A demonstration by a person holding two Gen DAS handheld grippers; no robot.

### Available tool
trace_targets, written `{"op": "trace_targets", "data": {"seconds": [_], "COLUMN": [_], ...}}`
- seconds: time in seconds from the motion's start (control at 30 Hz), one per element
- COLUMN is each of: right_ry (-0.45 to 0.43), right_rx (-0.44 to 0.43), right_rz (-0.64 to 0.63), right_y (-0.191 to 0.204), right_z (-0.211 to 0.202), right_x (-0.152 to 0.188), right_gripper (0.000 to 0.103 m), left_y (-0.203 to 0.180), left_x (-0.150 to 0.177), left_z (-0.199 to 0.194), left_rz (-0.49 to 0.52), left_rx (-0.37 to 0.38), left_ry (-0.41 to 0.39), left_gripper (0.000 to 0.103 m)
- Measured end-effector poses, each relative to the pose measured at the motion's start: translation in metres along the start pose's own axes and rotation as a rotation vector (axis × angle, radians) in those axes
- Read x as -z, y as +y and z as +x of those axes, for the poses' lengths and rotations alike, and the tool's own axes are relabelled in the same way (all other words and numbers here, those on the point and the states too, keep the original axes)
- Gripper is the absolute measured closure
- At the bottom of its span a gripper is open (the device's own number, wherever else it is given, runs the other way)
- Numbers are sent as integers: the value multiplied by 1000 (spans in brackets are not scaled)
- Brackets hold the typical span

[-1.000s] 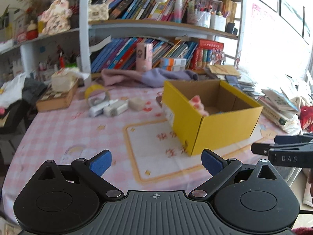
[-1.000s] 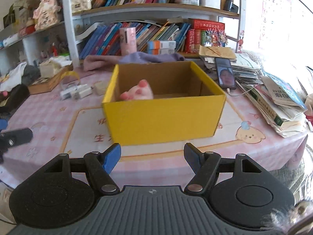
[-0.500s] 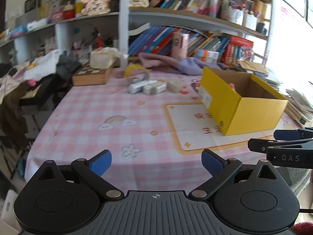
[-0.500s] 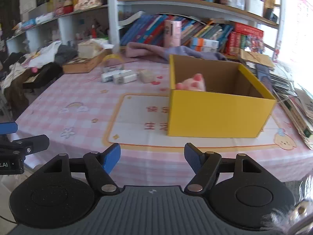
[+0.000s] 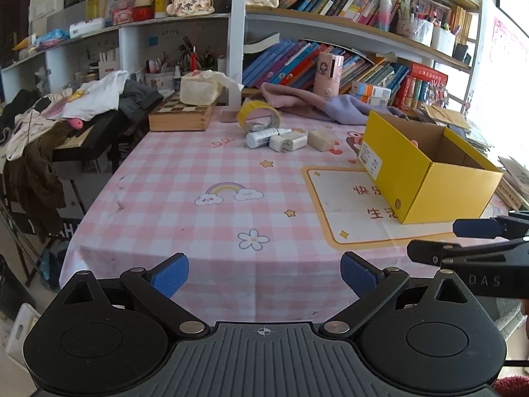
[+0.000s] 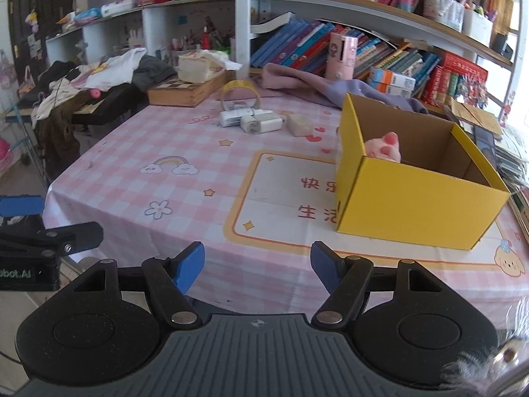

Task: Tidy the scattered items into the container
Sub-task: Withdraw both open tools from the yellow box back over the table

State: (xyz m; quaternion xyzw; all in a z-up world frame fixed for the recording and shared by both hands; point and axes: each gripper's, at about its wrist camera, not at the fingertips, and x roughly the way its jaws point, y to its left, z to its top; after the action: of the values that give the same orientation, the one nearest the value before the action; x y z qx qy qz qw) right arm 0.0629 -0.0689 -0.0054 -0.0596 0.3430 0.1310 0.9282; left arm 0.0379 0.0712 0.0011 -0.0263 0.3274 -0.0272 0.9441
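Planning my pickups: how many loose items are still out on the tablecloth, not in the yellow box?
4, clustered at the far side: the yellow tape roll, a white tube in front of it, a white charger beside that, and a beige block nearest the yellow box. Smaller ones may hide behind.

Pink toy (image 6: pixel 383 150) half hidden behind box (image 6: pixel 413 205) wall, right of frame. Items inside tape roll (image 5: pixel 258 114) too small to tell. Right gripper (image 5: pixel 476 241) cut off at right edge.
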Motion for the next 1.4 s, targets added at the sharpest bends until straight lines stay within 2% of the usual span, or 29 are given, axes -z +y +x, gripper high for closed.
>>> {"op": "trace_targets", "data": {"seconds": [0.17,0.23,0.37,0.83,1.0,1.4], "right_ry": [7,13,16,-25,-26,-15], "right_rx": [16,41,62,73,88,91], "right_rz": [3,7,45,63,43,73], "right_y": [-2,-3,-9,-1,0,-4], "right_z": [6,10,16,31,41,85], "right_x": [0,-1,-3,-22,-31,-57], "right_gripper": [36,42,47,47,53,54], "left_y": [1,0,1,9,11,12], "left_x": [-1,-2,-5,-27,-34,-61], "left_z": [4,6,10,29,38,81], "left_rz": [1,12,26,31,33,91], "left_rx": [2,2,9,2,-4,13], "left_ry": [-3,-5,-8,-37,-47,-31], "left_gripper": [3,3,3,3,3,3]}}
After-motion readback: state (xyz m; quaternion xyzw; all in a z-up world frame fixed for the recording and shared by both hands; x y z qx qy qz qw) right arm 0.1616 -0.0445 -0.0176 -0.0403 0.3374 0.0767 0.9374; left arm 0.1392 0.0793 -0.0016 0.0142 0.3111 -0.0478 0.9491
